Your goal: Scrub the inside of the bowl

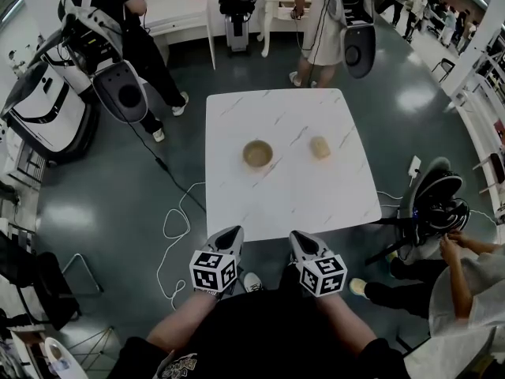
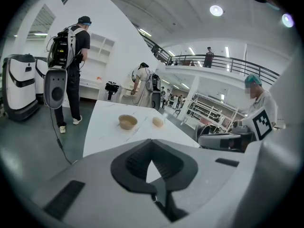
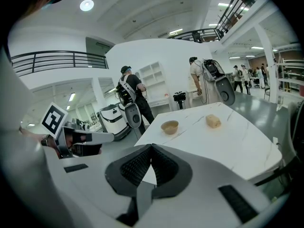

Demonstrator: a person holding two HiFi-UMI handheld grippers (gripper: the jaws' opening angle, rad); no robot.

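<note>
White marbled table point(image 1: 292, 200) carries the bowl point(image 1: 257, 153) near its middle, tan sponge point(image 1: 319, 147) lying apart to its right, while left gripper point(image 1: 233, 233) and right gripper point(image 1: 301, 238) hover at the near edge, jaws pressed together, empty; scrubbing apparently not begun.

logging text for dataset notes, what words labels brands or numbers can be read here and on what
No word, brand or number is readable in any view.
Left marker cube, on the left gripper: black-and-white square pattern, no letters.
Right marker cube, on the right gripper: same kind of pattern, no letters.
Print on the person's dark shirt: too blurred to read.
Bowl and white table: no label visible.
</note>
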